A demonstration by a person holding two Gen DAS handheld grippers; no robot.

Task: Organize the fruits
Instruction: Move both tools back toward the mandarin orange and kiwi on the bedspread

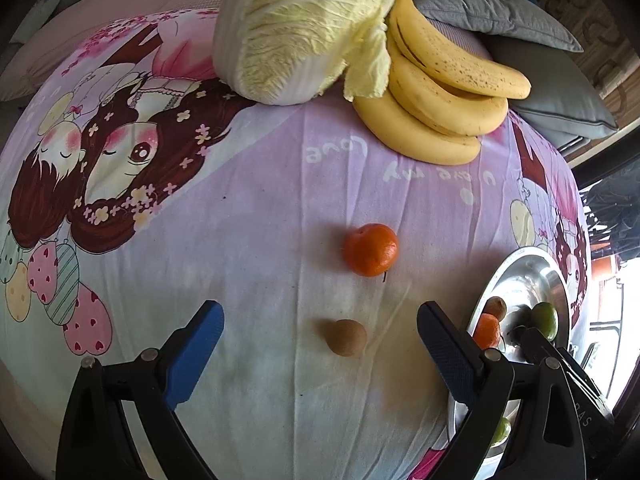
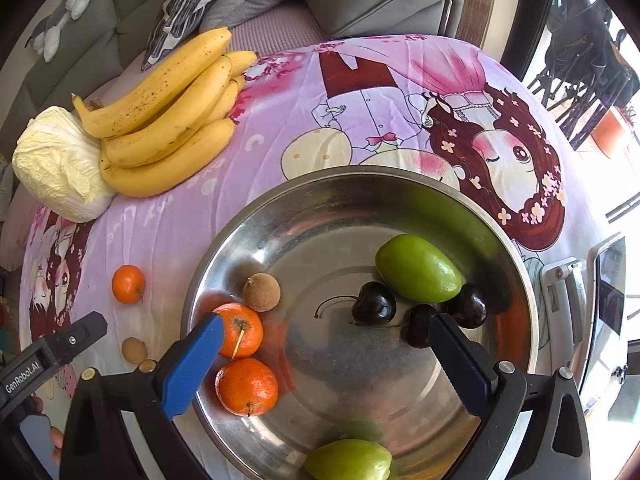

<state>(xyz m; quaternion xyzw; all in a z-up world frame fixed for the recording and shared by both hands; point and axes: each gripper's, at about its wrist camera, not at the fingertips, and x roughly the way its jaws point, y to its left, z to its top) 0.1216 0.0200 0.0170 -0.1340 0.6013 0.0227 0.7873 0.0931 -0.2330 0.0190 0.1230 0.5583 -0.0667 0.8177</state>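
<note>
Fruits split two ways: most already in steel bowl (image 2: pixel 224 256), rest loose on cloth-covered table (image 1: pixel 260 400). Left gripper (image 1: pixel 320 344) fingers wide apart, holding nothing, w/ small brown longan (image 1: pixel 346 337) sitting on the cloth between them and loose tangerine (image 1: pixel 371 249) just beyond. Right gripper (image 2: pixel 324 344) also spread wide and empty, hanging over the bowl; blue finger (image 2: pixel 192 364) overlaps a bowl tangerine (image 2: pixel 244 330) in view, contact unclear. In the bowl: second tangerine (image 2: pixel 247 386), a longan (image 2: pixel 261 292), three dark cherries (image 2: pixel 374 304), two green fruits (image 2: pixel 418 268). Farther out, bananas (image 1: pixel 436 92) and napa cabbage (image 1: pixel 296 28) touching.

Risks, as I judge them: longan is round and small, so an off-centre close could squirt it away across the cloth; cloth wrinkles may snag a fingertip. Cabbage isn't fruit, so shouldn't go in.
</note>
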